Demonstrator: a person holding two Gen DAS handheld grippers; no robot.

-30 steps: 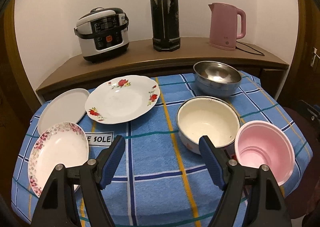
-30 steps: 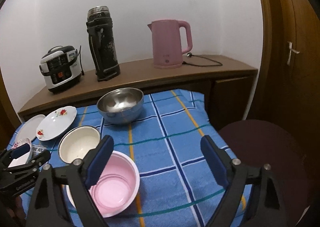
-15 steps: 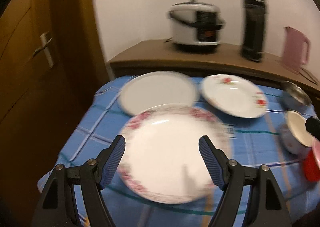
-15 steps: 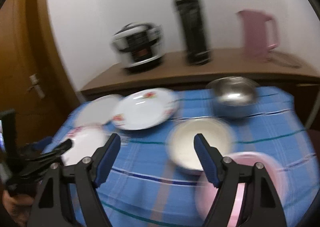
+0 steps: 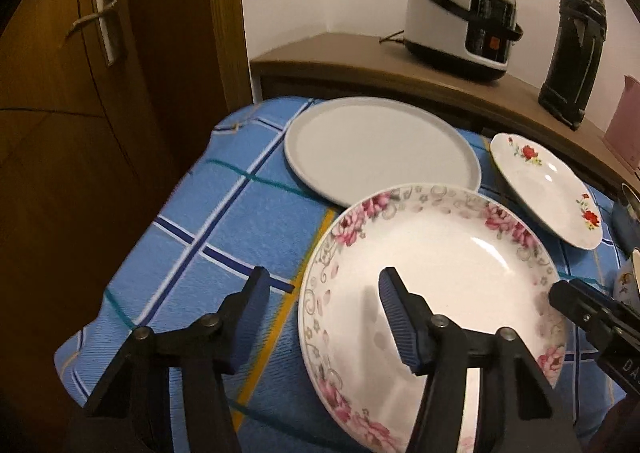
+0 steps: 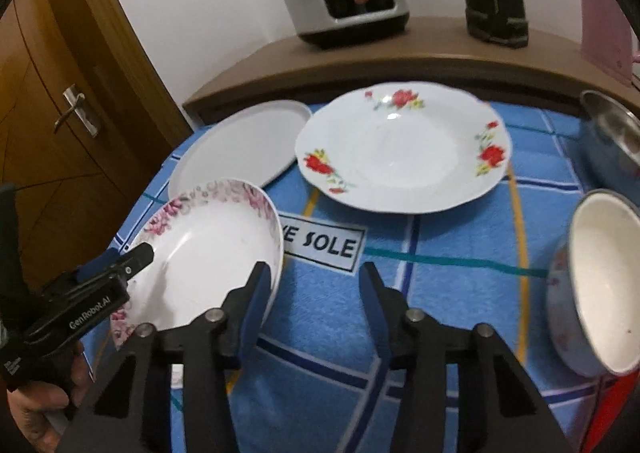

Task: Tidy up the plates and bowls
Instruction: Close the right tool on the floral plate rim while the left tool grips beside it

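Surface: your table wears a blue checked cloth [image 5: 224, 221] with white, navy, teal and yellow lines and a label reading "SOLE" [image 6: 324, 247]. Room, left to right: wooden door [image 5: 80, 93] with lever handle, white wall, brown shelf [image 5: 360, 61] carrying a rice cooker [image 5: 460, 19], a dark flask [image 5: 574, 49] and a pink kettle [image 6: 600, 21].

Views: your left wrist camera alone shows the cloth's left edge draping down. Your right wrist camera alone shows the steel bowl [image 6: 612, 137], the cream enamel bowl [image 6: 600, 281] at right, and your hand [image 6: 40, 405] on the left tool.

Task items, left to right: plain grey plate [image 5: 380, 145]; pink-flowered plate [image 5: 432, 293] overlapping its near edge; red-rose plate [image 5: 548, 189] beyond.

Tools: your left gripper [image 5: 324, 293] is closing astride the pink-flowered plate's left rim, one finger over the cloth, one over the plate's well; pads not yet pressing. Your right gripper [image 6: 312, 285] is closing at the same plate's right rim, its left finger [image 6: 256, 293] overlapping the edge; whether it touches, you cannot tell.
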